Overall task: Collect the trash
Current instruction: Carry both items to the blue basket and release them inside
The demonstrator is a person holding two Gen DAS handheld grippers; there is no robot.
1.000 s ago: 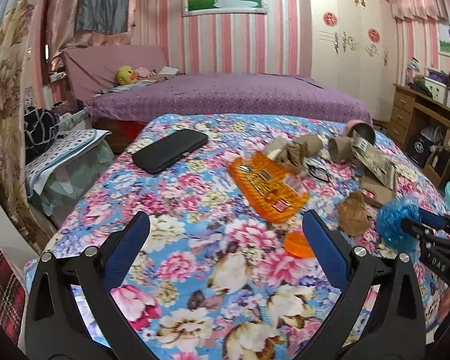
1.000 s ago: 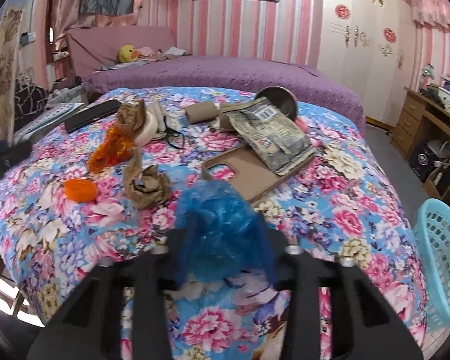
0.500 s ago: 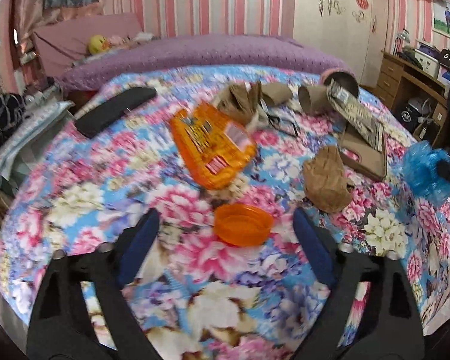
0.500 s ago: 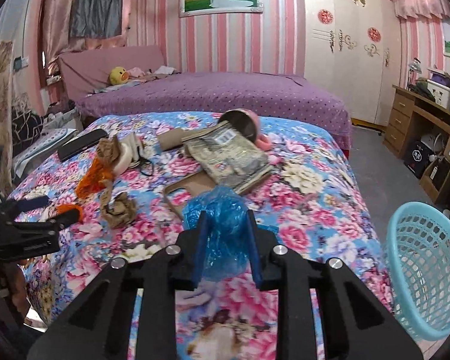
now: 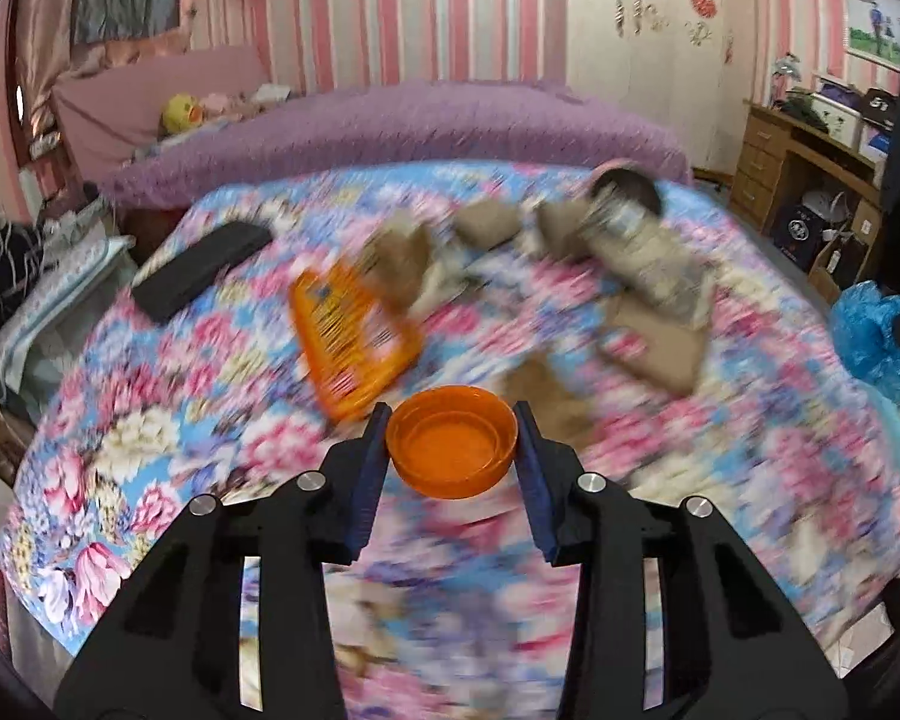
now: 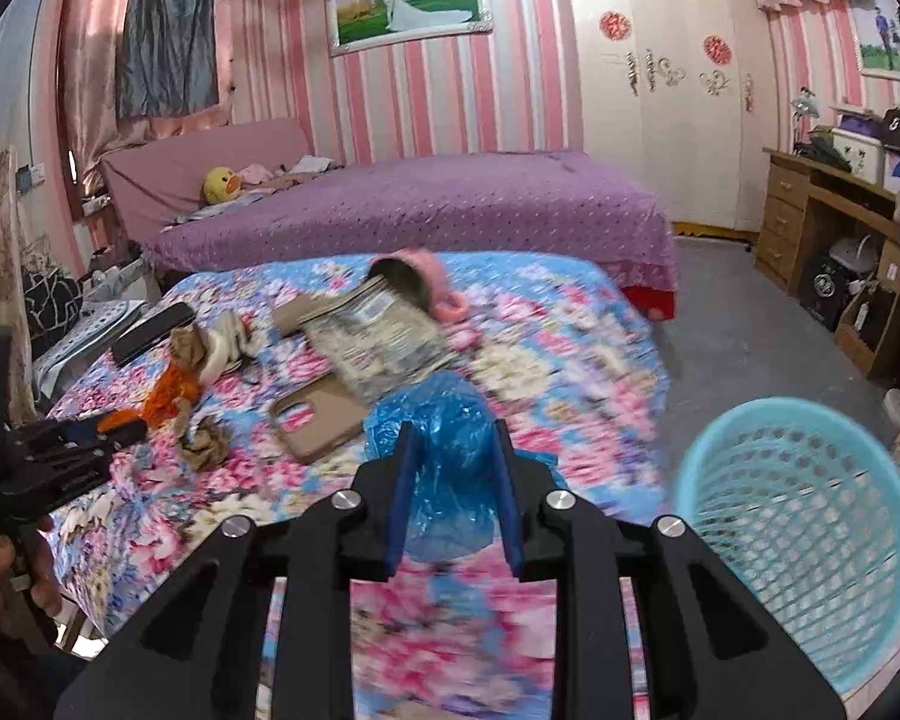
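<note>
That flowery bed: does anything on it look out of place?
Yes. Litter is strewn over the floral bedspread: an orange wrapper, crumpled brown paper, a cardboard tube, and a pink cup lying tipped on its side. None of it belongs on a bed.

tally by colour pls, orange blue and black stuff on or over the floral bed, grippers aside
orange: 2, the lid and the flat packet
blue: 1, the plastic bag
black: 1, the flat case
total: 4
</note>
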